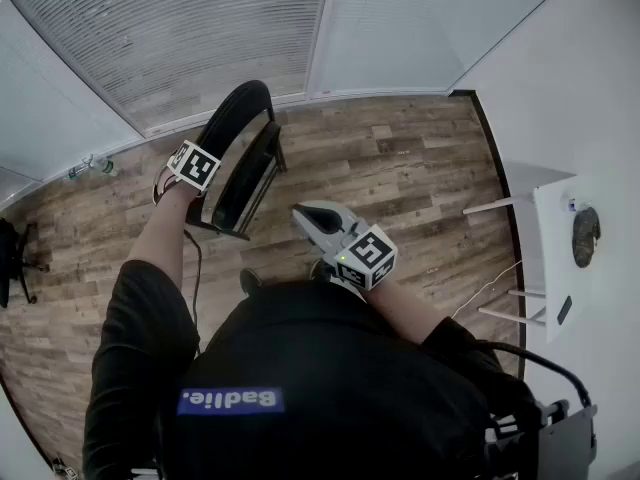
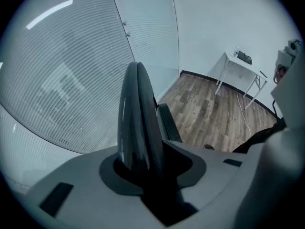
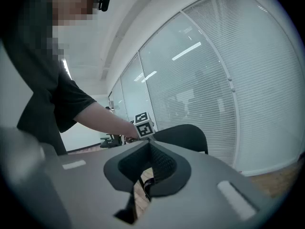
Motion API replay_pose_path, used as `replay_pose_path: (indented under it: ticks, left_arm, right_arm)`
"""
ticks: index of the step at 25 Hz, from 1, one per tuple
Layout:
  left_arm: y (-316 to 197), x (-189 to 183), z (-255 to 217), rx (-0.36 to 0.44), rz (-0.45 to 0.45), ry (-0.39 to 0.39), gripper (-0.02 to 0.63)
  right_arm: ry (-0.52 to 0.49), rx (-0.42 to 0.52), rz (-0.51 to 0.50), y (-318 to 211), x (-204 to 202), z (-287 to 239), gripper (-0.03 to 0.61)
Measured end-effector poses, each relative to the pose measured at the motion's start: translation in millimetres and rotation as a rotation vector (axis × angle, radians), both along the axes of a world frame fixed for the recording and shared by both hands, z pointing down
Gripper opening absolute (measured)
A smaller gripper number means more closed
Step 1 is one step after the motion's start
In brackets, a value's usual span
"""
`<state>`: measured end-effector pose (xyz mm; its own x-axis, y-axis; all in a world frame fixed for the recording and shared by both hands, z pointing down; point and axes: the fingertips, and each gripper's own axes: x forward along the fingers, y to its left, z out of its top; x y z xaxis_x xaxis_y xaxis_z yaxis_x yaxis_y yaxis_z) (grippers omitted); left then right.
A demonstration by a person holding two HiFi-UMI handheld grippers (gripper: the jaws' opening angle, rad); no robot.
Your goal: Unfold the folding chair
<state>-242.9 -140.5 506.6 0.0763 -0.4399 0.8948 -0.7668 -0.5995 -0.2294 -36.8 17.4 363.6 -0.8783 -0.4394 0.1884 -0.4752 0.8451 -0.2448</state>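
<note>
Left hand-held gripper (image 2: 150, 173) clamped on folding chair (image 2: 137, 113), right hand-held gripper (image 3: 150, 168) closed, empty

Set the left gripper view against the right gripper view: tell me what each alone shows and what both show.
Only the left gripper view: the white table by the far wall, a cable on the floor, and, seen close, the left gripper clamped on the top edge of the folding chair. Only the right gripper view: the person's arm reaching to the chair, and the right gripper, its jaws shut on nothing. Both: the folding chair and the window blinds.
</note>
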Motion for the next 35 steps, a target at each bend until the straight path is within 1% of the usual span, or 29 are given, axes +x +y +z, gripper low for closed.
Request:
replay_pose_path:
  ticks: [9,15,22,27,31,35]
  left_arm:
    - [-3,0,0,0.013,0.0,0.009,0.118]
    - [-1,0,0,0.012,-0.001,0.008,0.118]
    - [2,-2,-1,0.01,-0.003,0.003,0.119]
    - [-4,0,5,0.017,0.0,0.016,0.119]
    - [-1,-1,1,0.008,-0.001,0.002,0.118]
    - [-1,0,1,0.007,-0.001,0.005,0.119]
  right_arm:
    - [0.001,-0.002,-0.003,-1,-3,0,0.001]
    - [-0.024,-0.017,0.004,-1,-3,2,0.002]
    - [-0.009,-0.027,0.002,0,-7,10,0.002]
    - [0.003,-0.051,0.0,-8,-10,22,0.002]
    - [0.008,-0.072,-0.003,-11,-14,30,0.002]
    - [0.022,-0.092,-0.008,-17,-21,40,0.002]
